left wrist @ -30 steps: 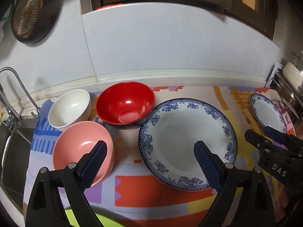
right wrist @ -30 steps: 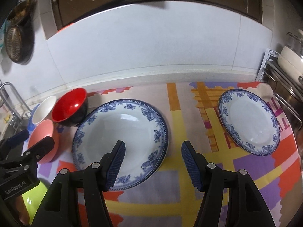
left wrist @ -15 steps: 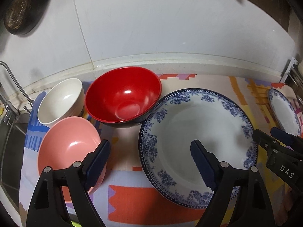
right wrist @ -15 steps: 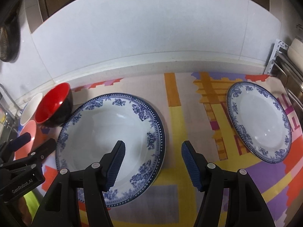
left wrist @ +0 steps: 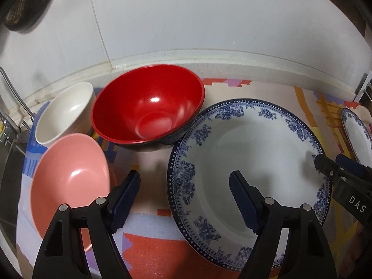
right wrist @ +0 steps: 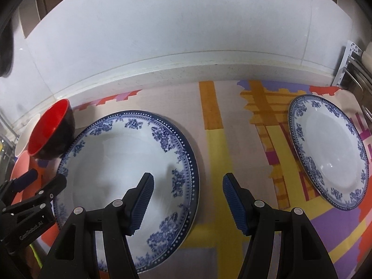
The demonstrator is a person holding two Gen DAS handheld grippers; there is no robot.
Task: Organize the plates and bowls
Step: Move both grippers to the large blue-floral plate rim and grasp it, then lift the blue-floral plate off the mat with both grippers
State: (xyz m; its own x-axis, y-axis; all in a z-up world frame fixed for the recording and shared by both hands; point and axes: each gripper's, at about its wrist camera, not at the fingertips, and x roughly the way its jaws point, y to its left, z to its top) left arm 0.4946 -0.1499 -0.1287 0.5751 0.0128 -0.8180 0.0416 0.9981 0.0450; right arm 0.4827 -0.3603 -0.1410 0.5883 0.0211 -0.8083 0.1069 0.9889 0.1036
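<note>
A large blue-and-white plate [left wrist: 251, 153] [right wrist: 121, 162] lies on the patterned mat. Left of it stand a red bowl [left wrist: 148, 102] [right wrist: 48, 132], a pink bowl [left wrist: 69, 176] and a white bowl [left wrist: 65, 111]. A smaller blue-and-white plate [right wrist: 330, 148] lies at the far right. My left gripper [left wrist: 183, 179] [right wrist: 46, 177] hovers astride the large plate's left rim; its jaws are closing and the pads touch nothing. My right gripper [right wrist: 188, 179] [left wrist: 329, 160] is open astride the same plate's right rim and holds nothing.
A white tiled wall and raised ledge [right wrist: 186, 65] run behind the mat [right wrist: 214, 139]. A tap and sink edge [left wrist: 9, 116] sit at the left. A metal dish rack [right wrist: 358, 69] stands at the right. A dark pan [left wrist: 23, 7] hangs at the upper left.
Both grippers have come down and closer to the dishes, which now look larger. The left jaws have narrowed. The right jaws keep the same width.
</note>
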